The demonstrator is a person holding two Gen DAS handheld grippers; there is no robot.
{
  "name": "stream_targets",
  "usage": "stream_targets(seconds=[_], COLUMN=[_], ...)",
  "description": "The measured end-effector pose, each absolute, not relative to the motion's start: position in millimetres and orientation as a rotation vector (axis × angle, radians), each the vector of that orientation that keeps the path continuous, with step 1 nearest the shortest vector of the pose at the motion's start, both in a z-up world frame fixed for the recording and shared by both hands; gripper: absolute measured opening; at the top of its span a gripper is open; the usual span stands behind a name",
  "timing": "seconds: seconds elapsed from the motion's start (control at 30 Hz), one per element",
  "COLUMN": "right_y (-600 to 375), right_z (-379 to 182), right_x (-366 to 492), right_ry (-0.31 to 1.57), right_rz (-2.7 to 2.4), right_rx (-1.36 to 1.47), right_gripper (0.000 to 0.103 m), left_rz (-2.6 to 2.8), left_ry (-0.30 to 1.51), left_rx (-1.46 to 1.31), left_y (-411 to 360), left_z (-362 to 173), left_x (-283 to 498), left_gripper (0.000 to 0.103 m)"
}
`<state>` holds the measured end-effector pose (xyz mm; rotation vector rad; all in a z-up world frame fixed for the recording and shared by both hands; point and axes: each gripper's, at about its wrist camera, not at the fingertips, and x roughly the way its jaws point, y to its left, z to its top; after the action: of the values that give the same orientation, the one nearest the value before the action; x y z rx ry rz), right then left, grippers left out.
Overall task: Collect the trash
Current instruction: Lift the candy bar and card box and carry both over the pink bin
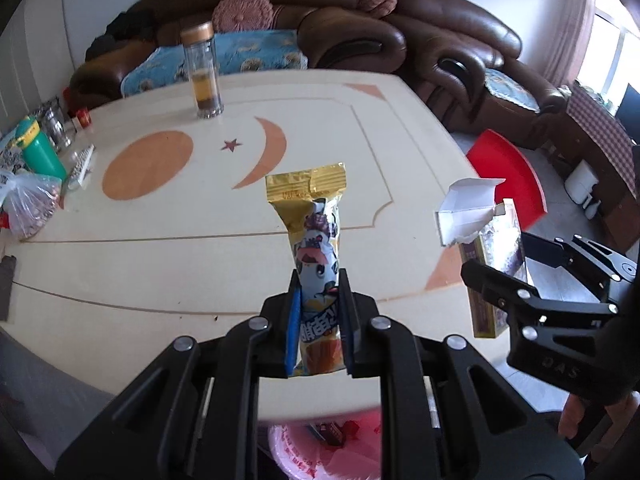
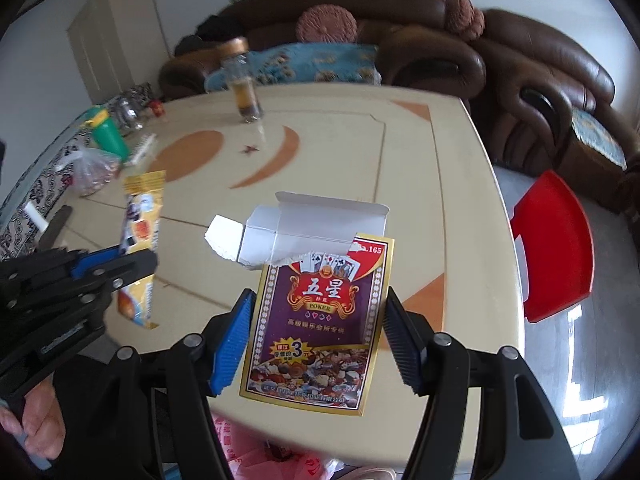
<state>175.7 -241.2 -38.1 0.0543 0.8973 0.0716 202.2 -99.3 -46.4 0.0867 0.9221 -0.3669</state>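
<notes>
- The left gripper is clamping its blue pads tight on a snack wrapper, which is standing up above the table's near edge.
- The right gripper is holding a torn-open playing-card box between widely spread fingers; whether the pads are touching it, I cannot tell.
- The cream table, inlaid with an orange oval, star and crescent, is carrying a glass tea bottle, a green cup and a plastic bag.
- A brown leather sofa is lining the wall; a red chair is standing beside the table.
- A pink bag is sitting below the table edge.
</notes>
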Motion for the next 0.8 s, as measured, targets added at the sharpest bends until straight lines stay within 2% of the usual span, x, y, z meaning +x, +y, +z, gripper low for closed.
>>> stream_targets(seconds=[0.37,0.8], right_y=[-198.9,-173.1], right_z=[-6.0,-29.6], right_x=[86.2,23.8], right_ry=[0.81,0.857], right_rz=[0.097,0.086], right_rx=[0.031,0.043], right_gripper=[0.062,0.062], left_rz=[-0.4,-0.441], left_ry=[0.873,0.945], left_rx=[0.147,0.22], left_y=[-73.8,-52.6], left_z=[-36.8,-82.2], left_x=[133.5,79.6], left_gripper=[0.017,0.017])
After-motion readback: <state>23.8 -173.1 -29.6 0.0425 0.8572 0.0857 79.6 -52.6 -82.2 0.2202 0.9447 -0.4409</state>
